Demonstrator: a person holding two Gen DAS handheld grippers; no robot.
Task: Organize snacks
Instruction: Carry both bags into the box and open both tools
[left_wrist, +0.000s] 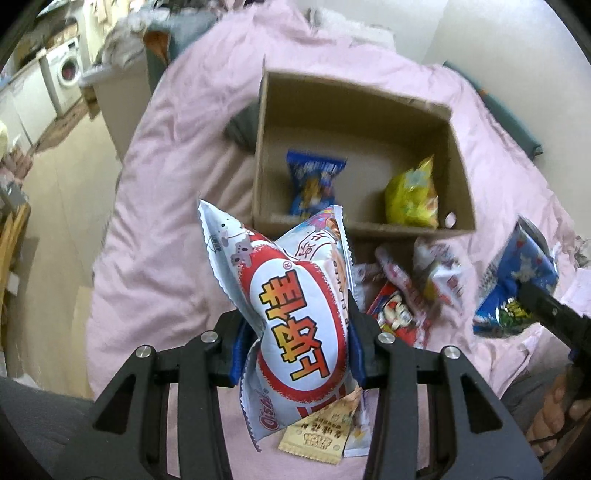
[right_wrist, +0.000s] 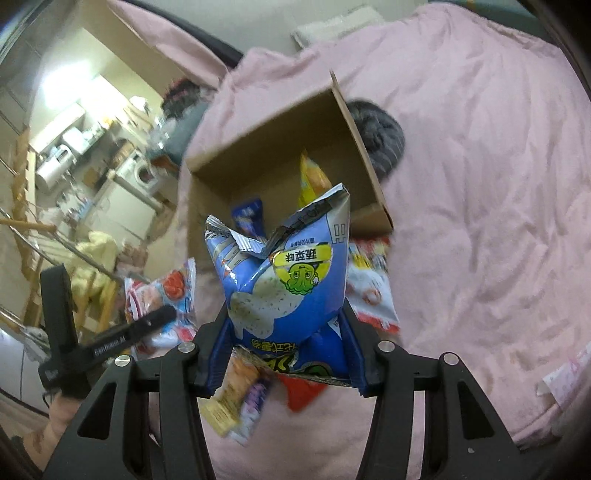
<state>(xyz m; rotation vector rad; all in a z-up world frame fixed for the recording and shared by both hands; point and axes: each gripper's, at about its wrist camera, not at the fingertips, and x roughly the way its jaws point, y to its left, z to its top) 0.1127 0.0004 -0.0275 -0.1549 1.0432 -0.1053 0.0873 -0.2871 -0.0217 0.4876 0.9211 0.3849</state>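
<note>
Since both grippers already carry a bag, the coming move turns on where the cardboard box (left_wrist: 364, 122) lies: it sits open-topped on the pink bedspread (left_wrist: 166, 166), ahead of and below both grippers, its long axis running across the left wrist view; from the left gripper (left_wrist: 295, 332) it lies forward and a little to the right, and from the right gripper (right_wrist: 286, 332) forward and slightly left, its near rim just behind the held bag; neither arm looks clearly nearer, though I judge the left has the straighter line to the empty middle of the box.

Inside the box a blue snack bag (left_wrist: 314, 182) stands toward the left and a yellow snack bag (left_wrist: 412, 197) toward the right, apart from each other; a loose heap of snack packets (left_wrist: 410, 291) lies on the bedspread just in front of the box's near wall.

The left gripper is clamped on a white and red Oishi bag (left_wrist: 295, 325), puffy, upright, crimped top pointing toward the box; the right gripper is closed around a blue vegetable-flavour crisp bag (right_wrist: 291, 291) bearing a green octopus cartoon, likewise upright and air-filled, its top crumpled.
</note>
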